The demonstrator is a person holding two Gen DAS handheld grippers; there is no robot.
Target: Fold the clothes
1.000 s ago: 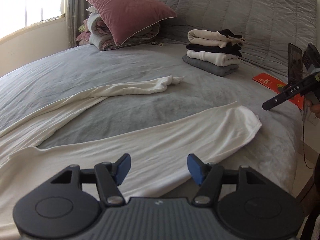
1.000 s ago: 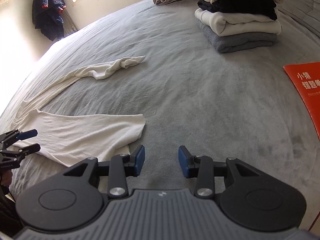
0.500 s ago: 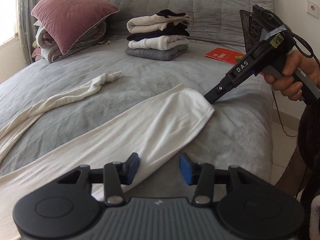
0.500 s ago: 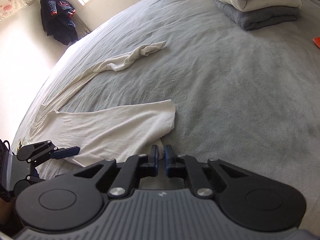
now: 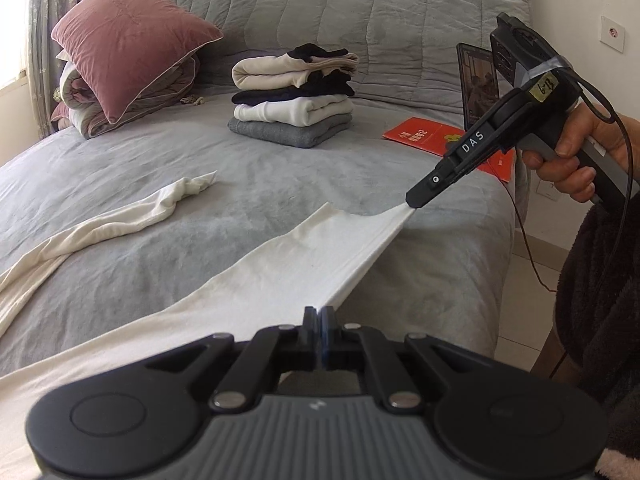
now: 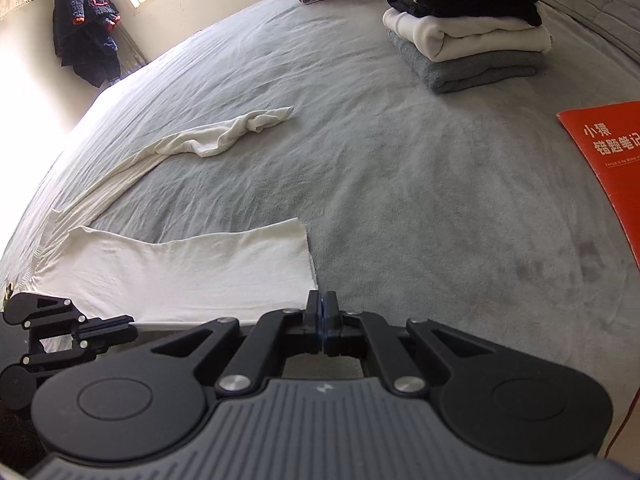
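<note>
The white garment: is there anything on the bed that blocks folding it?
Nothing visible does. Both the left gripper and right gripper already hold the white garment; the folded stack sits apart.

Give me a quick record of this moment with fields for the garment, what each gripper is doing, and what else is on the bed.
garment: white long-sleeved top spread on the grey bed
near sleeve: lifted taut between both grippers
far sleeve: far sleeve lies bunched on the bed
left gripper: left gripper shut on the sleeve's near edge
right gripper: right gripper shut on the cuff corner
folded pile: stack of folded clothes near the headboard
other: red booklet, pink pillow
</note>
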